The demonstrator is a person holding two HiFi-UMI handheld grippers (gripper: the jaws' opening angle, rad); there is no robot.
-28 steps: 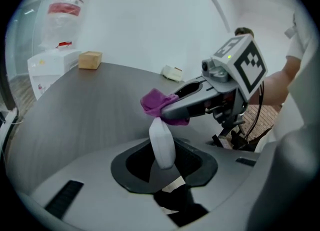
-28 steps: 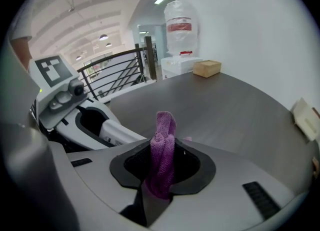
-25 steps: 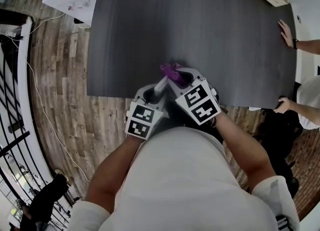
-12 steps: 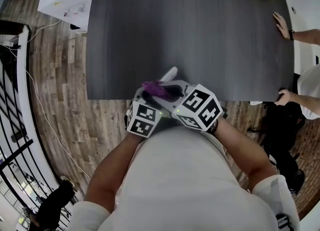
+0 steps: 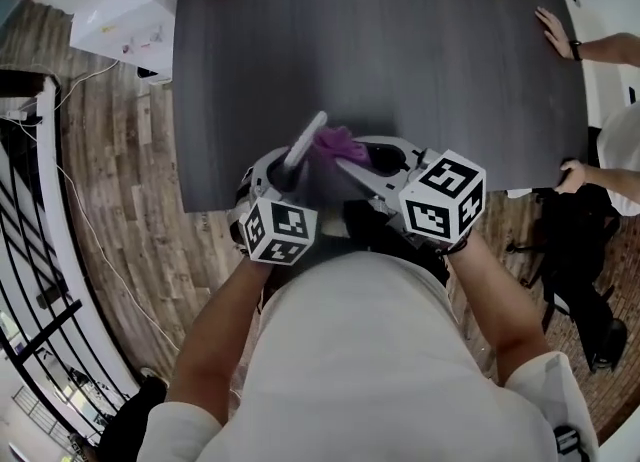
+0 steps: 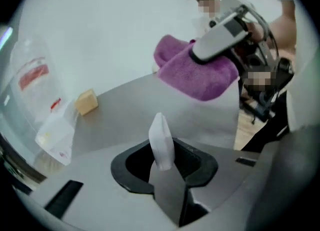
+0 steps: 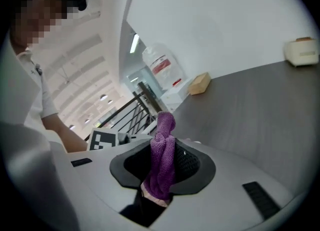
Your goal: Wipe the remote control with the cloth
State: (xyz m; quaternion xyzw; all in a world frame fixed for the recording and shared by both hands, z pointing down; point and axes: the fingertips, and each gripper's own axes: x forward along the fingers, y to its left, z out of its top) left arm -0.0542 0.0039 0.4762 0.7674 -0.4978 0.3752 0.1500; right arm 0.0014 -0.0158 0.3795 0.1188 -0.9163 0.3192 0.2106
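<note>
Here, above the desk's near edge, 1 left gripper has its fingers clamped on 1 white remote control; 1 right gripper's fingers pinch 1 purple cloth just beside it.

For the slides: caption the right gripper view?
Right gripper clamps a bunched purple cloth above the dark grey table.

Our right tongs are clamped on the purple cloth, which stands up bunched from between the jaws. Beyond it we see the dark table, with a tan box at its far left corner and a cream object at its far right edge. A black railing stands past the table's left edge.
</note>
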